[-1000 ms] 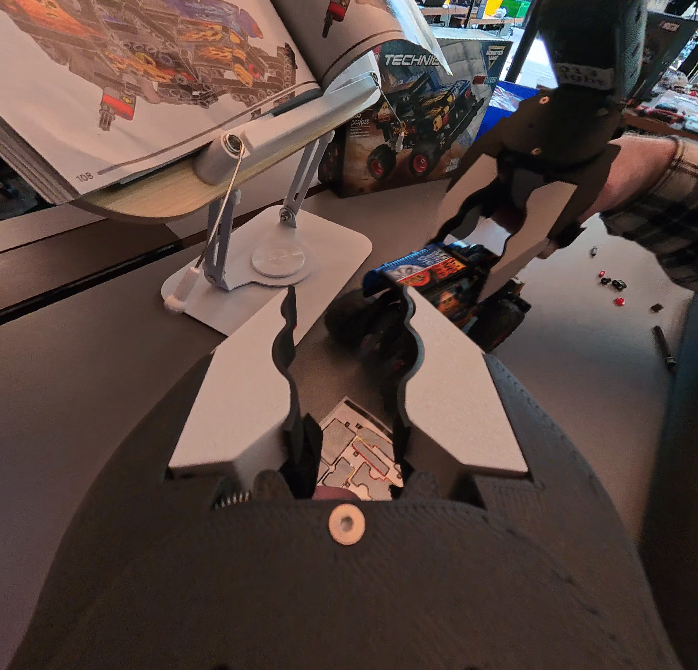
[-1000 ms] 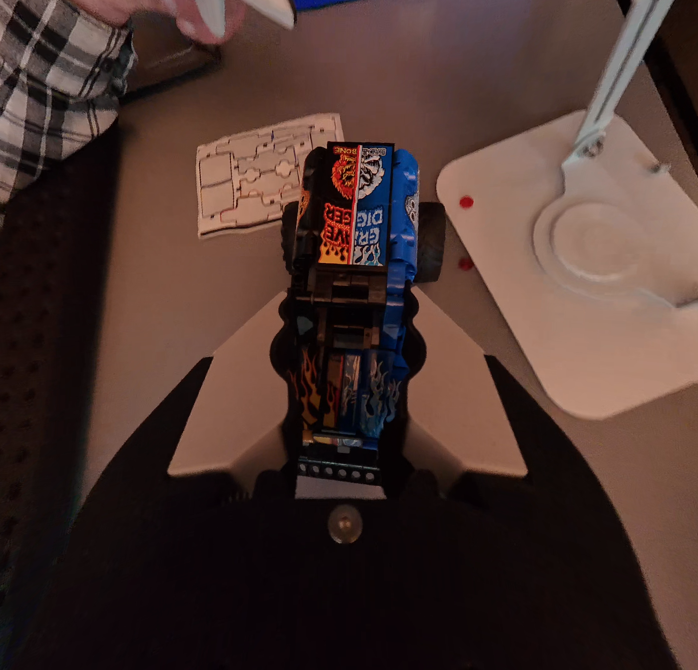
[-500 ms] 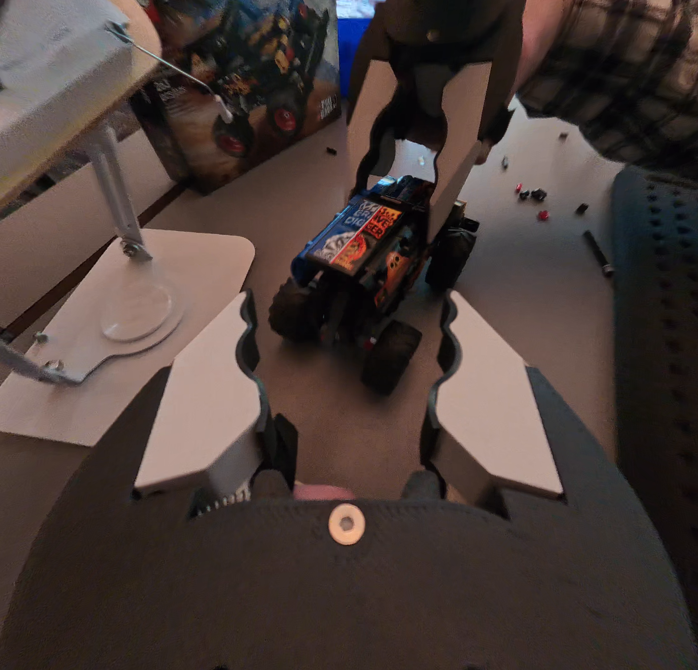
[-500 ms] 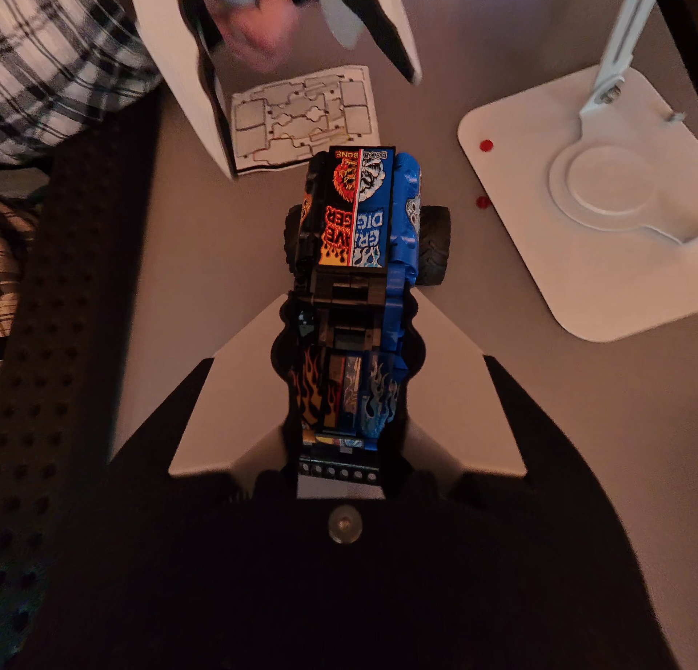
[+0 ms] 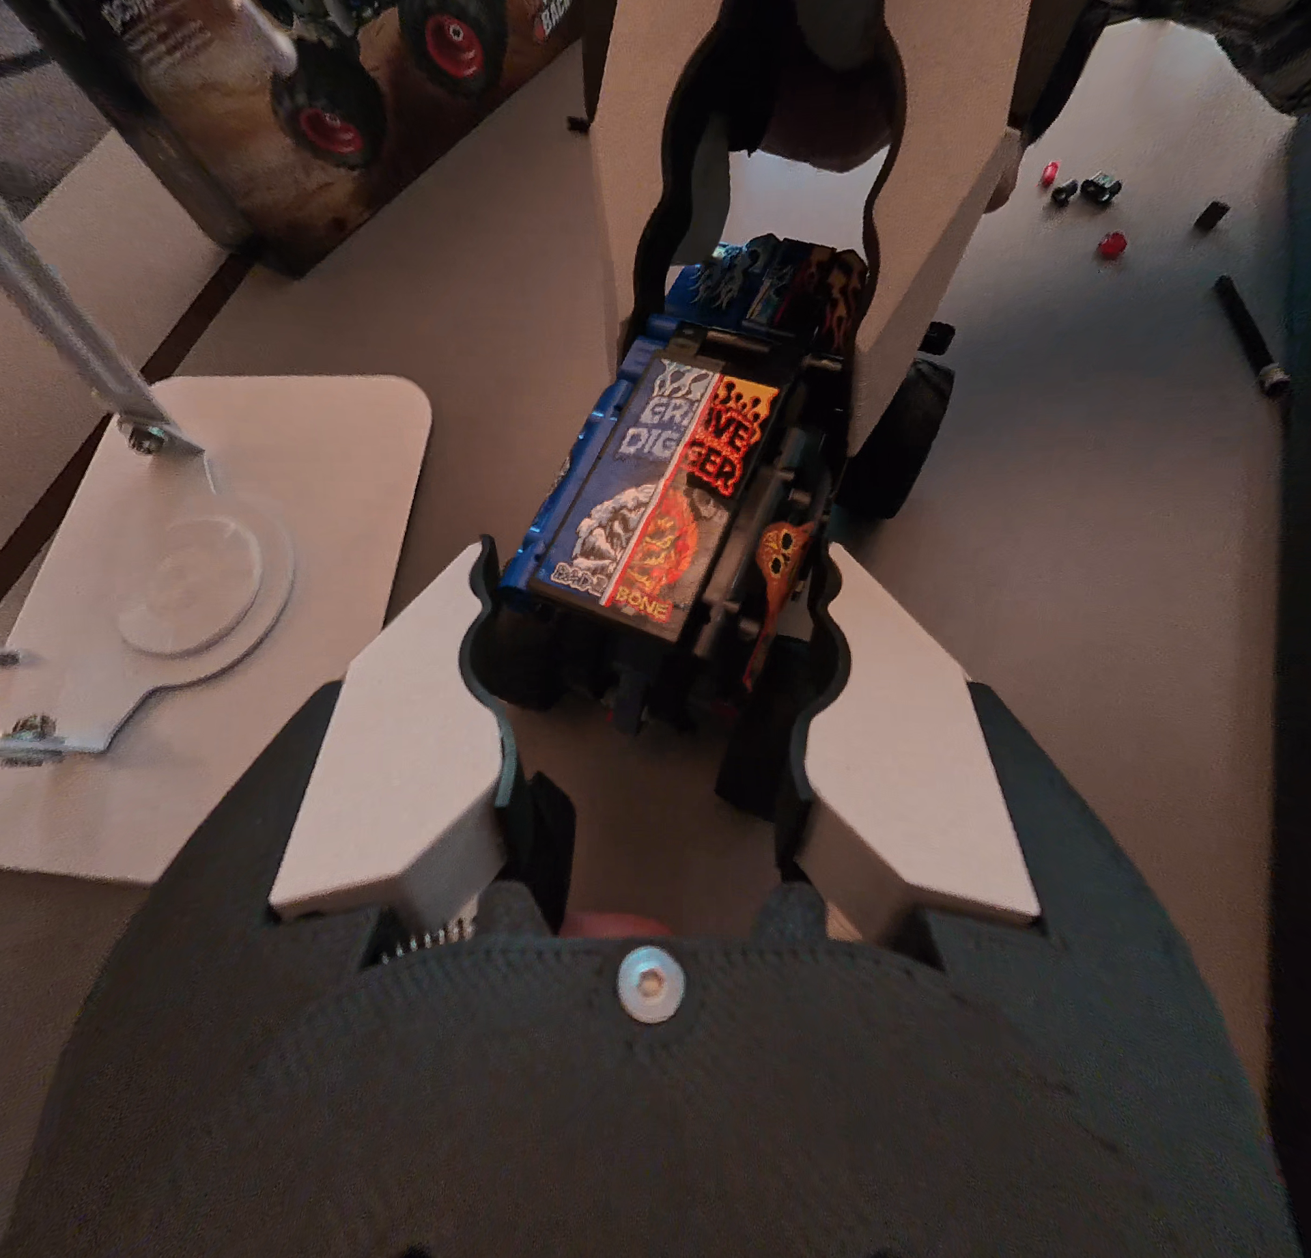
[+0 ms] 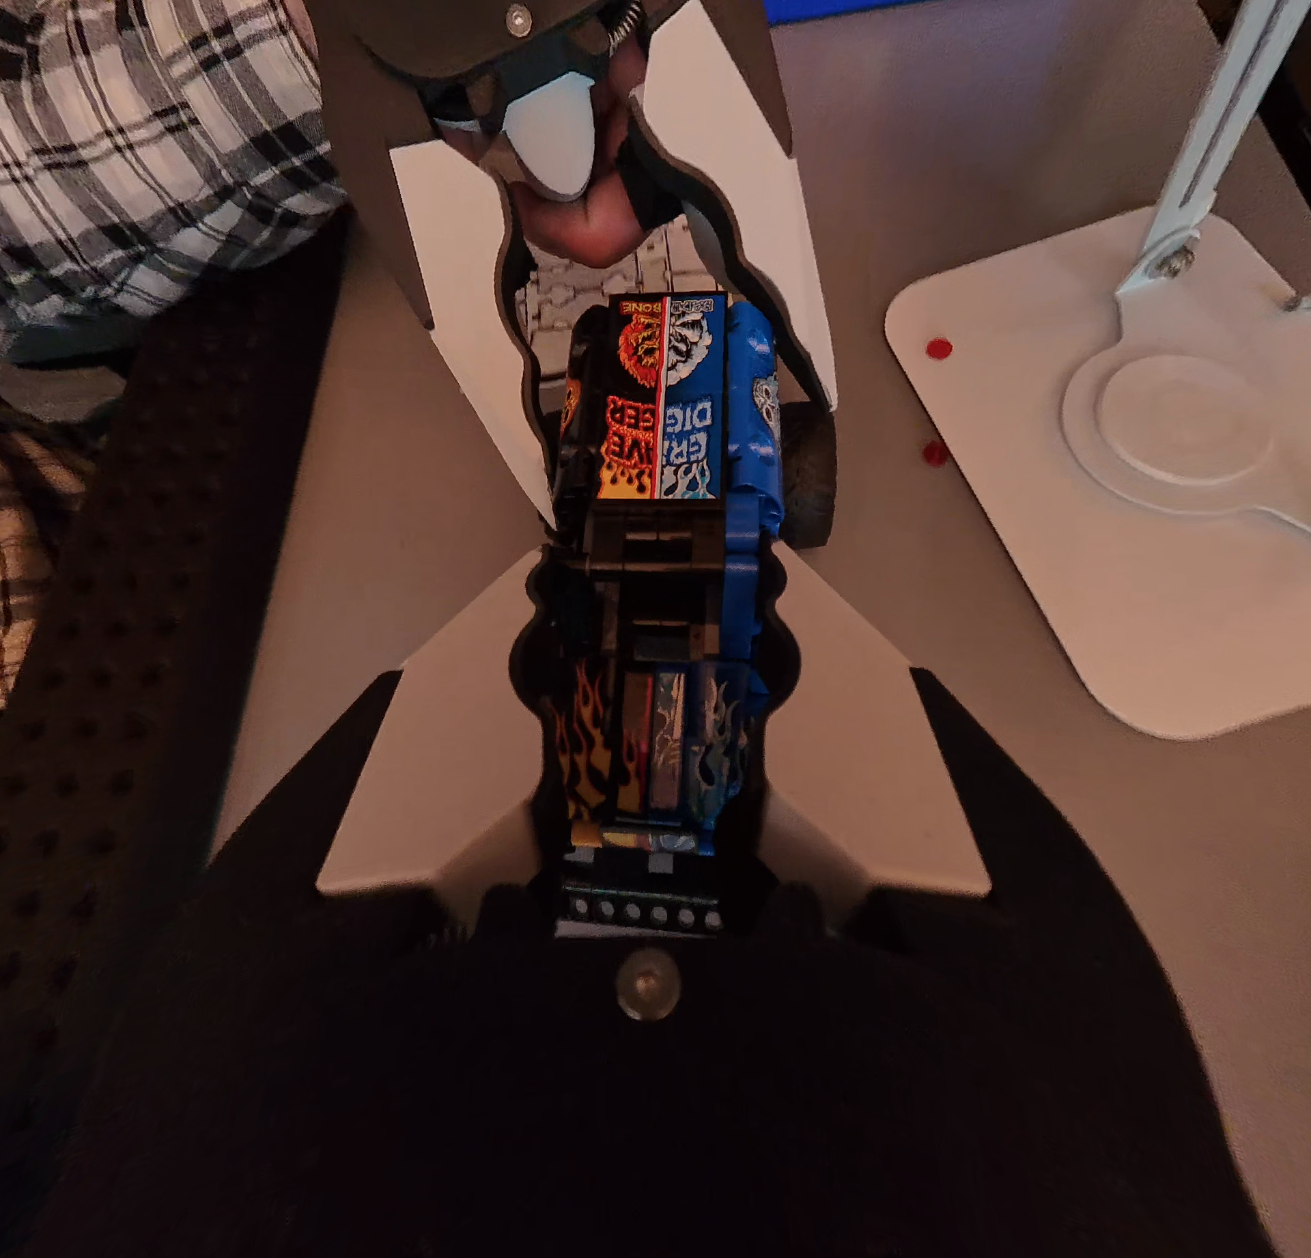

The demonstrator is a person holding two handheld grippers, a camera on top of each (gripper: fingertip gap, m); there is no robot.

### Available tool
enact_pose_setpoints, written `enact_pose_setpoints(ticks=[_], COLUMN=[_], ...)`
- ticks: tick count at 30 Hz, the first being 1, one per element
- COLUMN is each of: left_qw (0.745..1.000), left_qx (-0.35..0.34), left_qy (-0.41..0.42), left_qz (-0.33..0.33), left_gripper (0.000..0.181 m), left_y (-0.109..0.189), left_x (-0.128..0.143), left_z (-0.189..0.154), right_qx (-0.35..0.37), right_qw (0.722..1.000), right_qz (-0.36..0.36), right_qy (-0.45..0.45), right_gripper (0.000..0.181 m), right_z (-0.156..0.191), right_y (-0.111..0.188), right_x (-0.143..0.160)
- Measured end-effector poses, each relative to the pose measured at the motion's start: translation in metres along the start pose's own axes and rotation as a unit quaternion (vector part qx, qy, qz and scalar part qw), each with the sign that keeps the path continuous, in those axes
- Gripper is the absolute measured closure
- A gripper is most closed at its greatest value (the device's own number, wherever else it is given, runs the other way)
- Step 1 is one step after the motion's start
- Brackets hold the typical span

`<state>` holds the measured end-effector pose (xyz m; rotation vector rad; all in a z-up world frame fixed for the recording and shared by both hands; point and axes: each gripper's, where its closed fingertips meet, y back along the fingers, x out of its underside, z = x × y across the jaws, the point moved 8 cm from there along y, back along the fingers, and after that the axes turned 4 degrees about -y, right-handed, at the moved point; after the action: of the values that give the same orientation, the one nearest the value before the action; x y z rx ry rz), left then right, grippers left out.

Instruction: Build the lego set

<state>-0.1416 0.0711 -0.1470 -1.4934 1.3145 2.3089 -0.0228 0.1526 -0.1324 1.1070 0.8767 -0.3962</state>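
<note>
I am clamping my right gripper (image 6: 656,571) around the hood end of the lego truck (image 5: 681,486) standing on the grey table (image 5: 1064,514), while my spread left gripper (image 5: 656,589) is straddling its tail.

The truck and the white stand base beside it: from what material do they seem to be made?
The truck: apparently hard moulded plastic, glossy, with printed stickers; visible pin holes and seams, and dark matte tyres that may be rubber. The white stand base: probably painted metal, smooth and matte, thin with rounded corners and screws.
</note>
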Motion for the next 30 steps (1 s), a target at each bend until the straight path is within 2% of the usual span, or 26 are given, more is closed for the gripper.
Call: enact_pose_setpoints(ticks=[6, 11, 14, 18, 22, 24, 25, 30], left_qw=[0.998, 0.988, 0.984, 0.986, 0.990, 0.992, 0.994, 0.999], left_qx=[-0.023, -0.049, -0.089, -0.106, -0.097, -0.089, -0.081, -0.028], left_qy=[0.032, 0.100, 0.107, 0.103, 0.070, 0.056, 0.051, 0.012], left_qz=[0.057, 0.105, 0.111, 0.078, 0.072, 0.068, 0.061, 0.033], left_gripper=[0.094, 0.095, 0.080, 0.079, 0.079, 0.079, 0.079, 0.078], left_y=[0.051, 0.099, 0.116, 0.126, 0.117, 0.109, 0.104, 0.063], left_x=[0.038, 0.076, 0.084, 0.080, 0.066, 0.057, 0.052, 0.017], left_z=[0.018, 0.033, 0.033, 0.028, 0.020, 0.018, 0.016, -0.003], right_qx=[-0.010, -0.005, -0.029, 0.004, 0.046, 0.057, 0.058, 0.076], right_qw=[1.000, 0.999, 0.999, 1.000, 0.988, 0.989, 0.990, 0.983], right_qz=[0.006, 0.000, 0.003, 0.020, 0.148, 0.136, 0.123, 0.164], right_qy=[0.025, 0.041, 0.028, 0.016, 0.000, -0.010, -0.019, -0.033], right_gripper=[0.126, 0.125, 0.095, 0.086, 0.082, 0.100, 0.104, 0.106], right_z=[0.000, 0.002, 0.011, 0.006, 0.007, 0.007, 0.006, 0.007], right_y=[-0.055, -0.105, -0.110, -0.077, -0.022, 0.007, 0.019, 0.054], right_x=[-0.043, -0.080, -0.089, -0.073, -0.012, 0.009, 0.017, 0.056])
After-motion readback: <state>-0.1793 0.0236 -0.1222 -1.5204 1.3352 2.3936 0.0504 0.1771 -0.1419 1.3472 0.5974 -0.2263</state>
